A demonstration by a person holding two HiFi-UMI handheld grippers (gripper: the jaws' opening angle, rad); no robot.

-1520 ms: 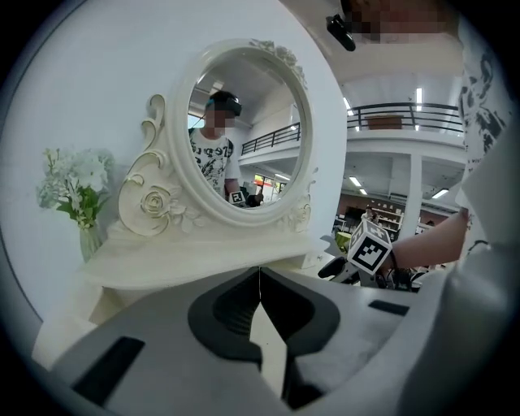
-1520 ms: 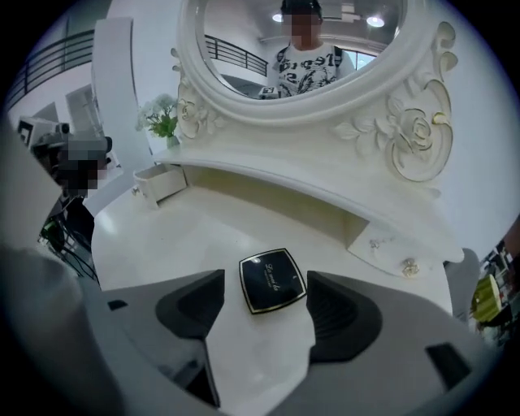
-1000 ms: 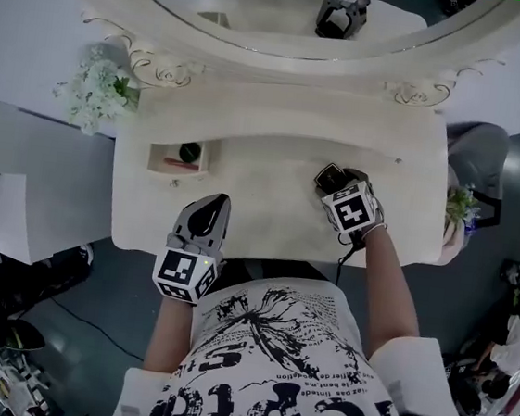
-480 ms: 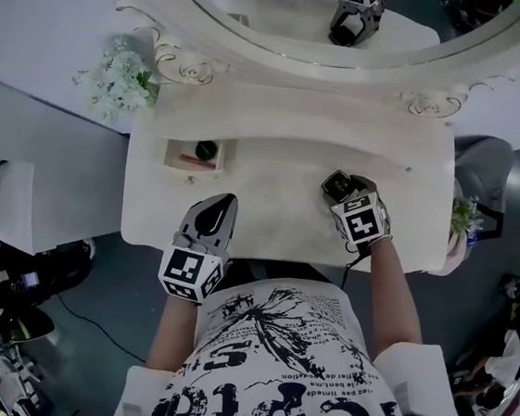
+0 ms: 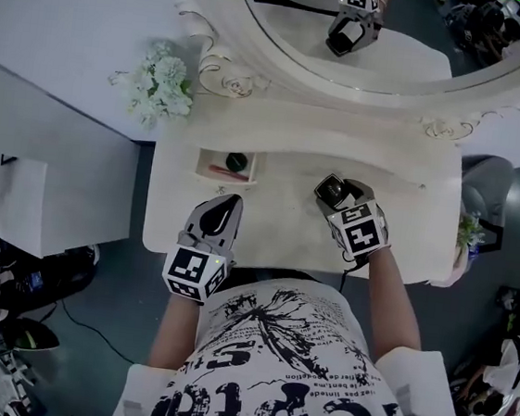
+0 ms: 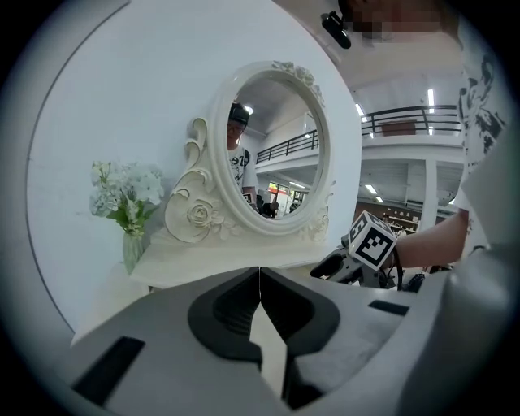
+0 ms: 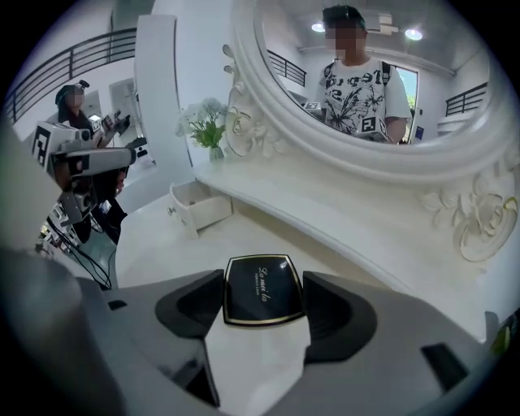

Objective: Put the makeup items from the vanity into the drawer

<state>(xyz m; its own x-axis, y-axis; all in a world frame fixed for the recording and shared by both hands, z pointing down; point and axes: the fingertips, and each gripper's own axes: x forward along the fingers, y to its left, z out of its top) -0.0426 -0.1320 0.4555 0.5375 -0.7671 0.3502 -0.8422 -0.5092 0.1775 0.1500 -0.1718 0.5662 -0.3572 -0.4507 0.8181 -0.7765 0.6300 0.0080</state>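
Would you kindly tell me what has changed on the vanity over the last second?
The right gripper, shut on the black compact, has carried it left across the vanity top, nearer the open drawer. The left gripper, shut and empty, also shifted left and now sits just in front of the drawer. The drawer stayed open.

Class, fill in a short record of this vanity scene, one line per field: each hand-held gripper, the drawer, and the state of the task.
Left hand-held gripper: jaws together, nothing between them, above the near edge of the vanity top.
Right hand-held gripper: shut on a black compact with a gold rim.
Drawer: open, to the left of both grippers.
Drawer contents: a dark round item and a pinkish stick.
Task state: compact not yet in the drawer.
Nearby: white flowers at back left.
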